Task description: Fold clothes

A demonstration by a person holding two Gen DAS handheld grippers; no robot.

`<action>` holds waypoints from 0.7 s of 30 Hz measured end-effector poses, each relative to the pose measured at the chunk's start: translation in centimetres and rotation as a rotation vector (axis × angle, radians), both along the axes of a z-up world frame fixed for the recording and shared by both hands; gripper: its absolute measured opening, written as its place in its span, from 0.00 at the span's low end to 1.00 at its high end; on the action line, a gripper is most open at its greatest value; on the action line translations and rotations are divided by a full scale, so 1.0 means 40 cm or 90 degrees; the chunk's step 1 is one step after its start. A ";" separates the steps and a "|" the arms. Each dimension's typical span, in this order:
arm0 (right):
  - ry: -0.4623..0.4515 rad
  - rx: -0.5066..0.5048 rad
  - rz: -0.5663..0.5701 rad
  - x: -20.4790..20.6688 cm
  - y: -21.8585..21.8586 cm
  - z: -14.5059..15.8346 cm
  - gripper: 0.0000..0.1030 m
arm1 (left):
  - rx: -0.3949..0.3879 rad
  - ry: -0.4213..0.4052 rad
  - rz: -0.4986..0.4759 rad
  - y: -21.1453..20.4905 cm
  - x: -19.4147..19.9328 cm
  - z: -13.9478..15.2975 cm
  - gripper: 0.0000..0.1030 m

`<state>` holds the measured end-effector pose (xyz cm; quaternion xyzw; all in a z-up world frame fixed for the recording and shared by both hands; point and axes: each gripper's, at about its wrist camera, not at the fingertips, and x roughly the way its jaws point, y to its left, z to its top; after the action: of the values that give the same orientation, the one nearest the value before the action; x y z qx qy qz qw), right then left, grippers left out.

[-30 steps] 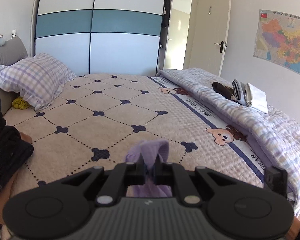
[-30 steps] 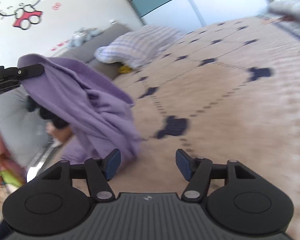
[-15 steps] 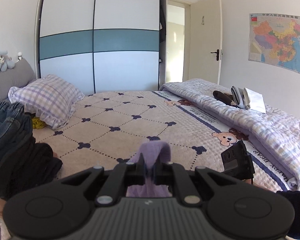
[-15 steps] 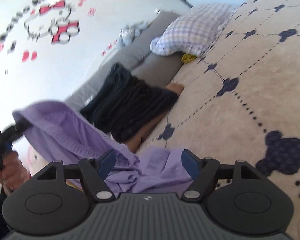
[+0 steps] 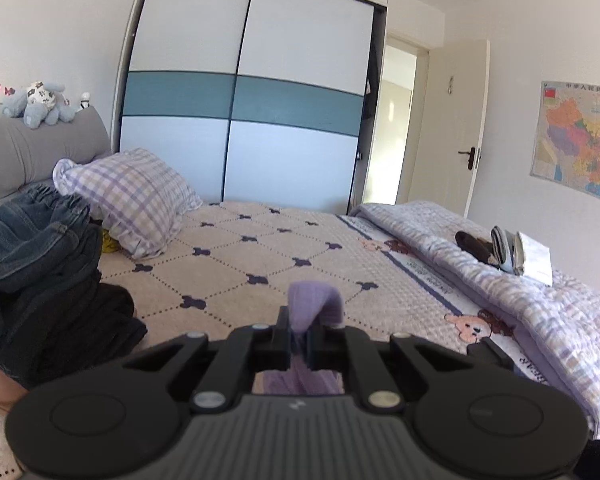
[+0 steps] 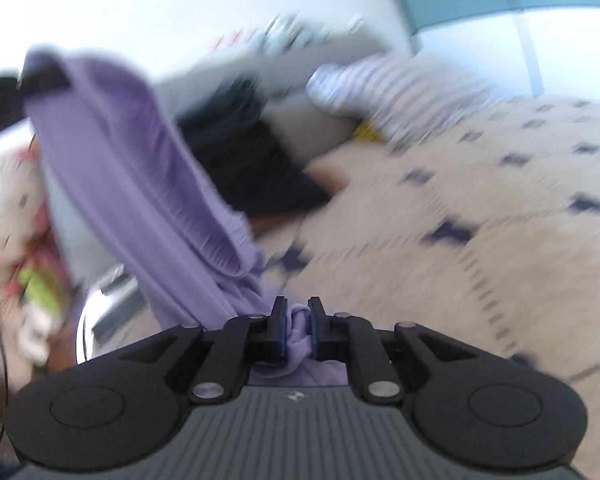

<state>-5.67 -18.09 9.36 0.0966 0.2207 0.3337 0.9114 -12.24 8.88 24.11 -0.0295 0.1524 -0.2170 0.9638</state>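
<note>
Purple garment (image 6: pixel 148 184) hangs strung between both grippers: right gripper (image 6: pixel 298 330) jaws clenched on one end, left gripper (image 5: pixel 298 338) clamping the other toward ten o'clock.

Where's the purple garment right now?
Off the bed, strung between both grippers: the left gripper pinches one bunch of the purple garment, the right gripper another, near the dark clothes pile.

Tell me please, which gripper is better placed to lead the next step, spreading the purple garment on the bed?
Probably the left gripper. It is shut on the purple garment, its view is steady, and open bedspread lies straight ahead. The right gripper also pinches the garment, but its view is blurred and turned toward the dark clothes pile.
</note>
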 end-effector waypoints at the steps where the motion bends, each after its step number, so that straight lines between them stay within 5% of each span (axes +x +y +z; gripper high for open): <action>1: -0.025 0.014 -0.041 -0.006 -0.040 0.031 0.09 | -0.008 -0.014 -0.003 -0.010 -0.001 0.016 0.06; 8: -0.282 -0.023 -0.374 -0.150 -0.292 0.360 0.03 | -0.100 -0.134 -0.103 -0.173 0.014 0.210 0.06; 11: -0.392 0.009 -0.462 -0.239 -0.384 0.552 0.04 | -0.165 -0.179 -0.141 -0.230 0.002 0.310 0.06; 14: -0.403 -0.040 -0.430 -0.243 -0.420 0.657 0.04 | -0.186 -0.198 -0.111 -0.245 0.002 0.327 0.06; 17: -0.324 -0.160 -0.400 -0.151 -0.406 0.602 0.08 | -0.209 -0.122 -0.042 -0.204 0.062 0.229 0.06; 19: -0.177 -0.167 -0.308 -0.064 -0.410 0.479 0.12 | -0.196 -0.040 0.019 -0.166 0.120 0.113 0.06; 21: -0.039 -0.198 -0.293 0.009 -0.407 0.296 0.25 | -0.143 0.055 0.075 -0.129 0.173 -0.034 0.06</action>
<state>-5.31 -34.38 21.18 -0.0073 0.2139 0.0829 0.9733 -5.32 3.73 22.74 -0.1552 0.1666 -0.1746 0.9579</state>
